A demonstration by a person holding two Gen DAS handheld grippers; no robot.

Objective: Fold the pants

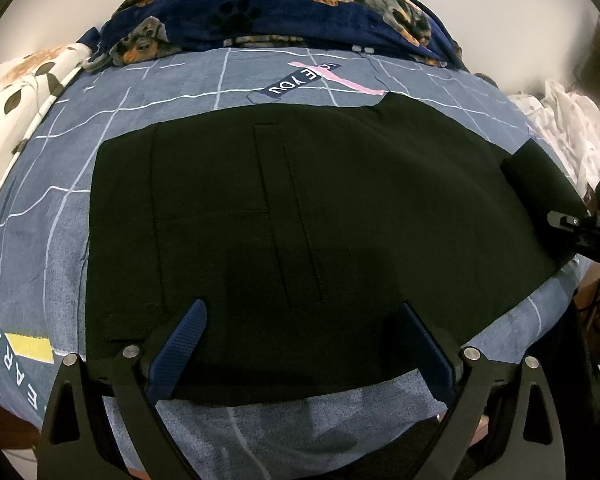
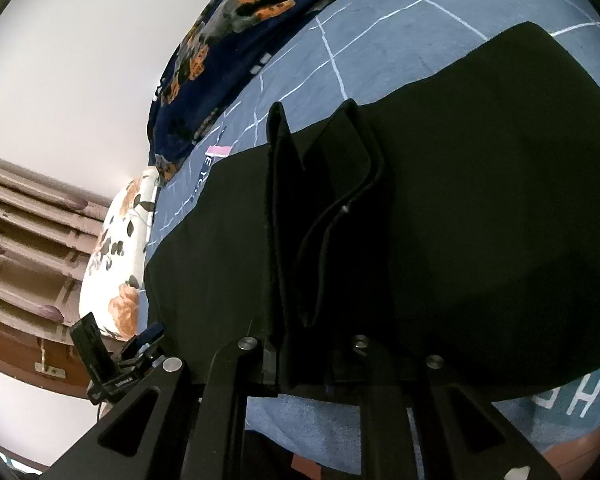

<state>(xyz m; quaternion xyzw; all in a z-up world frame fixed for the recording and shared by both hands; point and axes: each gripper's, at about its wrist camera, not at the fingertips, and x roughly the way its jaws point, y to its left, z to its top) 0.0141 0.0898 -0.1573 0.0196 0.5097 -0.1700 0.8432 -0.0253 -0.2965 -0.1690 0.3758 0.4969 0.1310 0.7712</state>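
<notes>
Bedsheet point(image 1: 40, 208) print: "YOU" upside down; "EART" left edge.

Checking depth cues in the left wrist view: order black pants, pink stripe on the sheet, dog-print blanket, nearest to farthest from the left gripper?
1. black pants: directly under and ahead of the left gripper, between its open jaws.
2. pink stripe: on the blue sheet, just past the pants' far edge.
3. dog-print blanket: bunched at the far end of the bed, against the wall.
</notes>
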